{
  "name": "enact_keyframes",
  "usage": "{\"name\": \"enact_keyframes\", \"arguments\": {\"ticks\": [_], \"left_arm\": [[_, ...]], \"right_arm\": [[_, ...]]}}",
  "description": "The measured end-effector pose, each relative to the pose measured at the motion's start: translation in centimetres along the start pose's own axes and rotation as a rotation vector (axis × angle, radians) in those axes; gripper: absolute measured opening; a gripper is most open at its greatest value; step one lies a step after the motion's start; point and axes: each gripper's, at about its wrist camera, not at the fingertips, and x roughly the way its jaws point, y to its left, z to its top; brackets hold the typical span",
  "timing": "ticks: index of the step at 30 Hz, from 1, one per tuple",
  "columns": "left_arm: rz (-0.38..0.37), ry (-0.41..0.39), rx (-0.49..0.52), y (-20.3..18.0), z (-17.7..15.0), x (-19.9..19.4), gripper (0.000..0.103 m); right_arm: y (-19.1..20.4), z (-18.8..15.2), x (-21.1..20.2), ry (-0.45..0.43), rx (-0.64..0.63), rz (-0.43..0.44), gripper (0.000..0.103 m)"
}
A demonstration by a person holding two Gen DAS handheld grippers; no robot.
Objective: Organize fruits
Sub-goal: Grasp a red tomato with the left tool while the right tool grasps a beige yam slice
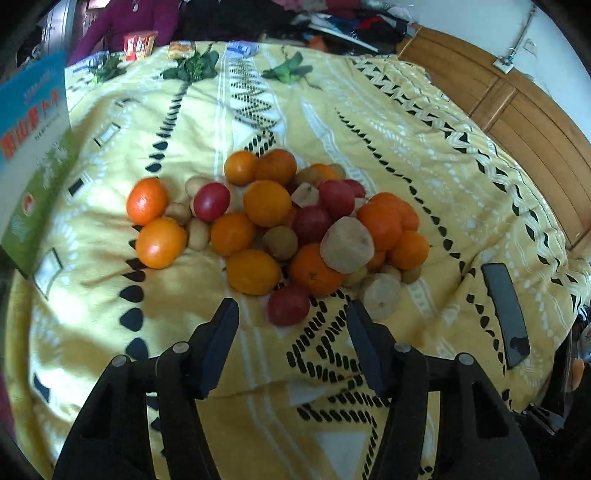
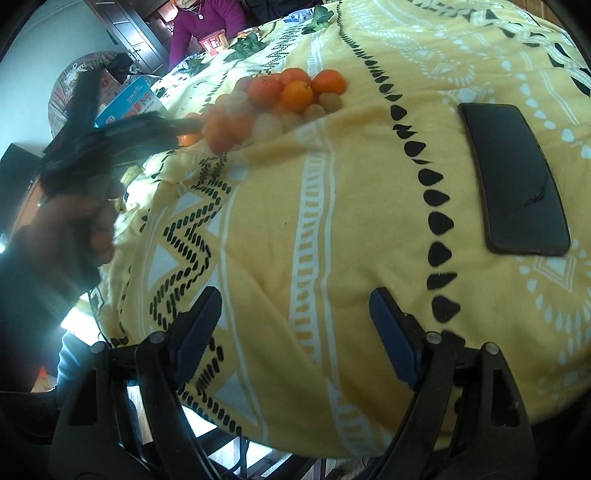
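Observation:
A heap of fruit (image 1: 273, 221) lies on the yellow patterned cloth (image 1: 332, 110): oranges (image 1: 267, 203), dark red round fruits (image 1: 211, 201), small brown ones (image 1: 280, 242) and pale tan pieces (image 1: 347, 245). My left gripper (image 1: 291, 308) points down at the near edge of the heap, jaws apart, with one red fruit (image 1: 288, 304) just ahead between the fingertips and untouched by either pad. My right gripper (image 2: 295, 295) stands open over bare cloth, well short of the heap (image 2: 280, 99). In the right wrist view a hand (image 2: 74, 229) holds the blurred left gripper beside the fruit.
A black phone (image 1: 506, 314) (image 2: 513, 181) lies on the cloth to the right of the fruit. A blue and green box (image 1: 33, 147) stands at the left edge. Leafy greens (image 1: 195, 66) and a red packet (image 1: 138, 44) sit at the far side, where a person in purple (image 2: 207, 22) sits.

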Motion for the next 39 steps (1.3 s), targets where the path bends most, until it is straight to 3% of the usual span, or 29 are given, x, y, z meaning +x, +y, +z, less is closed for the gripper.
{"name": "enact_keyframes", "arguments": {"ticks": [6,10,17,23,29,33,36,39], "left_arm": [[-0.003,0.011,0.002,0.0,-0.1,1.9,0.048],[0.0,0.017,0.01,0.2,-0.3,3.0,0.029],[0.0,-0.062,-0.009,1.4,-1.2,0.1,0.029],[0.0,-0.091,-0.052,3.3,-2.0,-2.5,0.029],[-0.017,-0.098,-0.06,3.5,-1.4,-2.4,0.029],[-0.019,-0.105,-0.068,3.4,-1.3,-2.6,0.029],[-0.015,-0.114,-0.066,3.4,-1.2,-3.2,0.029],[-0.012,-0.122,-0.064,3.3,-1.2,-4.1,0.029]], "right_arm": [[0.2,1.8,0.3,-0.024,0.0,0.01,0.083],[1.0,4.3,0.8,-0.062,-0.02,0.021,0.065],[3.0,10.0,4.0,-0.121,-0.073,0.024,0.061],[3.0,13.1,8.9,-0.059,-0.062,0.015,0.061],[3.0,13.7,11.2,-0.027,-0.036,-0.02,0.061],[3.2,13.7,11.3,-0.037,-0.046,-0.043,0.053],[3.4,13.3,11.0,-0.04,-0.051,-0.033,0.026],[4.0,13.0,10.5,-0.053,-0.066,-0.01,0.023]]}}
